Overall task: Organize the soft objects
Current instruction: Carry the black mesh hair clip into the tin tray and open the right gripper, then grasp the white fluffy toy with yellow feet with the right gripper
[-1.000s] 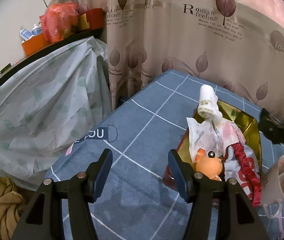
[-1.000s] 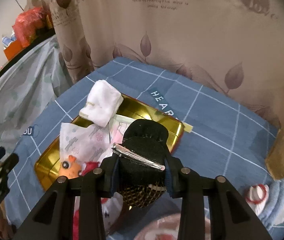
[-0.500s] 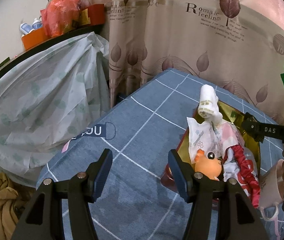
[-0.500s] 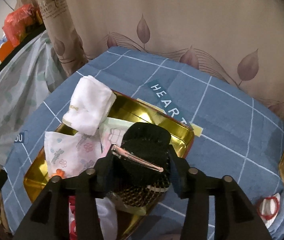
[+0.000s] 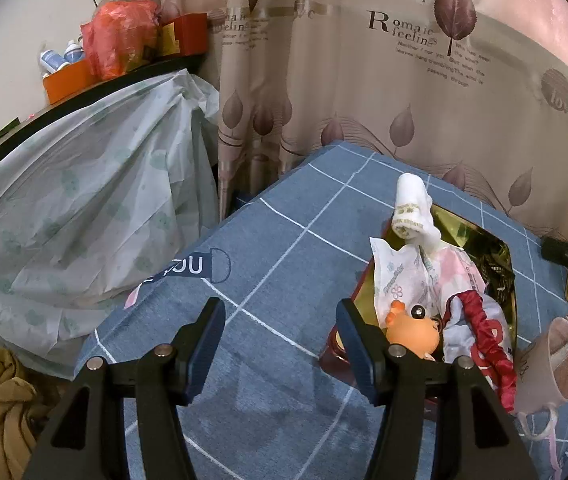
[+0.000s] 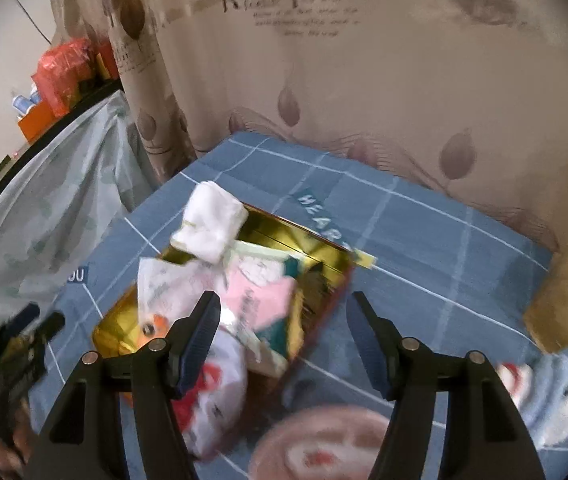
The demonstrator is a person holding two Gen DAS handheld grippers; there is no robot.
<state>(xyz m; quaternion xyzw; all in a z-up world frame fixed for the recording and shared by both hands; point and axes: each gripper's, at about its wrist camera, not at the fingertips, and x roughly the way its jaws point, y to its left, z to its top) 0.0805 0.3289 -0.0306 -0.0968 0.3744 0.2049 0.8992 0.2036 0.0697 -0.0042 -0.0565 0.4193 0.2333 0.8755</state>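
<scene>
Hovering over the gold tin [image 6: 308, 240], right gripper [image 6: 282, 336] gapes empty; left gripper [image 5: 280, 344] likewise spread.

Gold tray [image 5: 480, 236]. White sock [image 5: 412, 210]. Orange toy [image 5: 412, 330]. Red scrunchie [image 5: 488, 332]. Blue bench cover [image 5: 284, 264], white grid lines. Beige curtain [image 5: 364, 80], brown leaf print. Pink mug [image 5: 562, 368].

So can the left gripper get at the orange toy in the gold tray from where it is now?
Probably yes. The left gripper is open and empty, and the orange toy lies on top at the near corner of the gold tray, just past the gripper's right finger, uncovered. Only a red scrunchie lies alongside.
</scene>
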